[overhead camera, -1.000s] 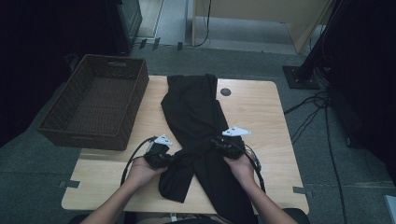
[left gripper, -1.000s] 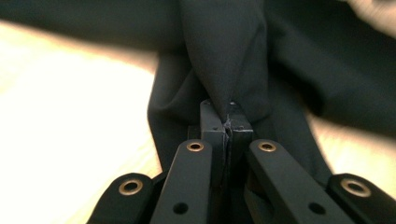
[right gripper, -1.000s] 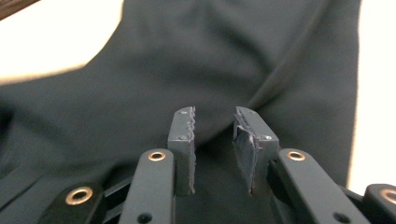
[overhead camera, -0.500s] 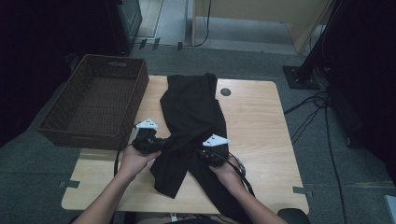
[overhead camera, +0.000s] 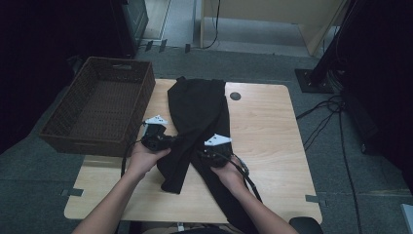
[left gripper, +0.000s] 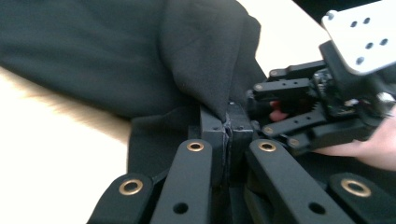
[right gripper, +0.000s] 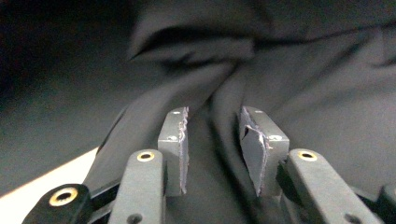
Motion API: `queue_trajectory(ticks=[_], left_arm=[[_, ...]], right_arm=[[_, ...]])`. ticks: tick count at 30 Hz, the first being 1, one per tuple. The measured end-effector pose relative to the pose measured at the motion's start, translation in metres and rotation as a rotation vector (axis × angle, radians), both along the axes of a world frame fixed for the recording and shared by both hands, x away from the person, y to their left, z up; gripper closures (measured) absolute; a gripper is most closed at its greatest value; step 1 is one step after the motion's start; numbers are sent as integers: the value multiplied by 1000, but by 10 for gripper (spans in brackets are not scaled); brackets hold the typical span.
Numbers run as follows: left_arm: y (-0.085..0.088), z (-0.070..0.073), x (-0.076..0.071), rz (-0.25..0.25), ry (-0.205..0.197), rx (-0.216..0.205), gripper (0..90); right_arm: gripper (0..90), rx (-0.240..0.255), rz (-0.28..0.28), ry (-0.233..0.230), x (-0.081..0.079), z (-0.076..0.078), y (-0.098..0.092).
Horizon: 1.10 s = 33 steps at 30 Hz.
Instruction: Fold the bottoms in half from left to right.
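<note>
- Black cloth, a garment (overhead camera: 197, 105) that looks like trousers, lies lengthwise down the middle of my wooden tabletop (overhead camera: 265, 126), running from 12 o'clock toward 6 o'clock, with its near end hanging over the near edge.
- My left gripper (overhead camera: 163, 142) sits at the garment's 9 o'clock edge; in the left gripper view its jaws are pressed together on a raised fold of the cloth (left gripper: 205, 70).
- My right gripper (overhead camera: 207, 155) rests over the garment at about 5 o'clock from the left one, close beside it.
- Its jaws have just been opening: the pads (right gripper: 175, 144) stand spread, a ridge of cloth between them, not pinched.
- Brown wicker basket (overhead camera: 63, 134) sits at 9 o'clock, overhanging the tabletop's left edge.
</note>
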State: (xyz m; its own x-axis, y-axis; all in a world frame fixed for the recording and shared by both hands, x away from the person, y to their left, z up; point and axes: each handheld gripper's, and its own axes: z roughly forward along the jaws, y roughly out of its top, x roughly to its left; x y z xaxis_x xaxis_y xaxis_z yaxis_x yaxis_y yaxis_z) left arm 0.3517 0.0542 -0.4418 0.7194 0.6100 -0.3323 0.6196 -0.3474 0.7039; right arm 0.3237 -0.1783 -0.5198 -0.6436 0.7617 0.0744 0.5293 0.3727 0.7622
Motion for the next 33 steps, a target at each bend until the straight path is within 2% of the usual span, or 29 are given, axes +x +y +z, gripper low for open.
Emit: queue_trajectory(ticks=[3, 5, 7, 9, 12, 16, 17, 18, 19, 20, 21, 23, 25, 27, 29, 30, 31, 33], left_arm=[[-13, -4, -10, -42, 12, -18, 897], [-30, -12, -19, -93, 24, 5, 897], [-40, -18, -24, -119, 28, 30, 897], [-49, -26, -28, -139, 50, 38, 897], [-59, -35, -31, -161, 73, 61, 897], [-69, -43, -32, -176, 83, 86, 897], [-71, -44, -32, -175, 82, 81, 897], [-73, -44, -33, -177, 77, 79, 896], [-74, -44, -34, -173, 74, 66, 896], [-76, -43, -34, -170, 66, 59, 896], [-77, -42, -35, -164, 56, 47, 896], [-78, -41, -35, -152, 54, 26, 896], [-79, -42, -36, -149, 51, 30, 896], [-81, -46, -36, -156, 60, 45, 895], [-83, -50, -36, -163, 59, 64, 895], [-84, -51, -36, -167, 62, 67, 894], [-84, -53, -35, -171, 59, 75, 889], [-84, -56, -34, -161, 63, 87, 866]], right_arm=[[627, 25, 16, 1, -20, -1, -3], [625, 26, 45, 18, -31, 0, -3], [610, 9, 45, 31, -35, 2, -7], [608, 21, 21, 35, -34, 5, -18], [586, 34, -40, 16, -28, 9, -41], [555, 102, -144, -5, -17, 19, -68], [537, 125, -160, -4, -15, 21, -71], [478, 148, -168, -20, -8, 24, -72], [478, 148, -168, -20, -8, 24, -72], [405, 166, -160, 21, 0, 21, -67], [405, 166, -160, 21, 0, 21, -67], [363, 176, -155, 63, 7, 14, -61], [364, 189, -164, 91, 12, 7, -56], [406, 195, -163, 101, 15, 4, -51], [466, 150, -155, 93, 17, -1, -45], [539, 121, -153, 73, 17, -1, -43], [681, 29, -141, 21, 16, 0, -38], [854, -37, -132, -7, 16, 1, -34]])
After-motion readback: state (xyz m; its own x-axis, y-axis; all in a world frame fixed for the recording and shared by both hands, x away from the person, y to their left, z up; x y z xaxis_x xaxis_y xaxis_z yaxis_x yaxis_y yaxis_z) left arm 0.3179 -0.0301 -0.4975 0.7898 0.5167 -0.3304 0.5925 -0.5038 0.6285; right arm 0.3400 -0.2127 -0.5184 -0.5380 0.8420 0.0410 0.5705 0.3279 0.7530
